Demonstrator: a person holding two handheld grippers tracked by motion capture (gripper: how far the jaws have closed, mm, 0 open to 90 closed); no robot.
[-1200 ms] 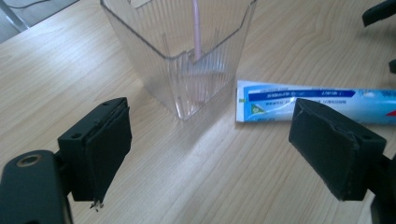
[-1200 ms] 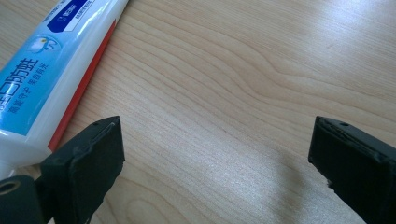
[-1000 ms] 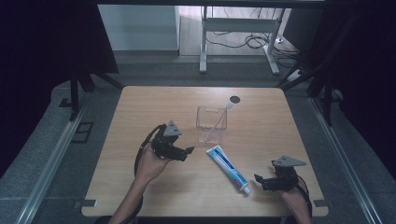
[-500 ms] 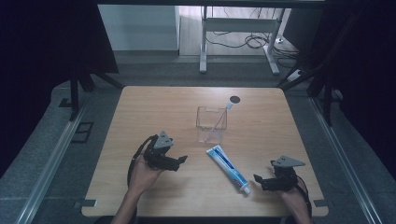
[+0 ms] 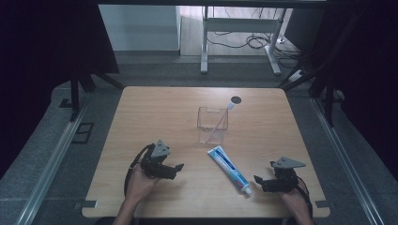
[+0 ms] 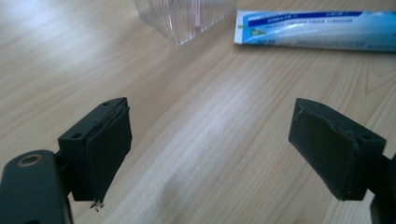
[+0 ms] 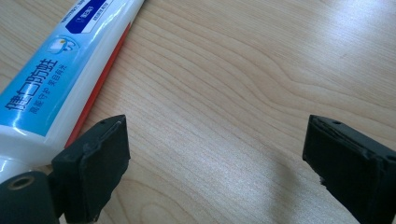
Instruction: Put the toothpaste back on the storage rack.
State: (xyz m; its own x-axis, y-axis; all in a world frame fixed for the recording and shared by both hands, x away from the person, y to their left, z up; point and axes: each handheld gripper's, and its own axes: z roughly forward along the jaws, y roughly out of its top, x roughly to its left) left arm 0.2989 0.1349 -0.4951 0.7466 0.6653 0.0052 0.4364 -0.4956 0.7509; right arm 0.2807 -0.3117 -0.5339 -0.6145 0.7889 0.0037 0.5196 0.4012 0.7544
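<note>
Your left gripper (image 5: 174,169) has pulled back toward you. A second ago it was up close to the clear cup (image 5: 212,124); now it sits low on the table (image 5: 155,112), at about 8 o'clock from the cup and well apart from it. Its jaws are wide apart and hold nothing. To me, that means your left hand is done near the cup for now.

Your right gripper (image 5: 259,182) has not moved. It waits at about 4 o'clock from the cup, near the table's front edge. Its jaws are wide apart too, with only bare wood between them.

The toothpaste tube (image 5: 229,167) lies flat on the table between your two grippers. Its flat end points up toward the cup and its white cap (image 5: 247,190) points at your right gripper, just beside it. In the right gripper view the tube (image 7: 60,79) lies at 10 o'clock from the jaws, near the left jaw. I think the tube is the next thing to pick up, and your right gripper is the closest to it.

A thin toothbrush (image 5: 223,117) already leans inside the cup, with its head sticking out at 1 o'clock. Be careful not to bump it or tip the cup. A small dark round spot (image 5: 235,100) sits on the table at 1 o'clock from the cup. Nothing blocks the way from the tube to the cup.
</note>
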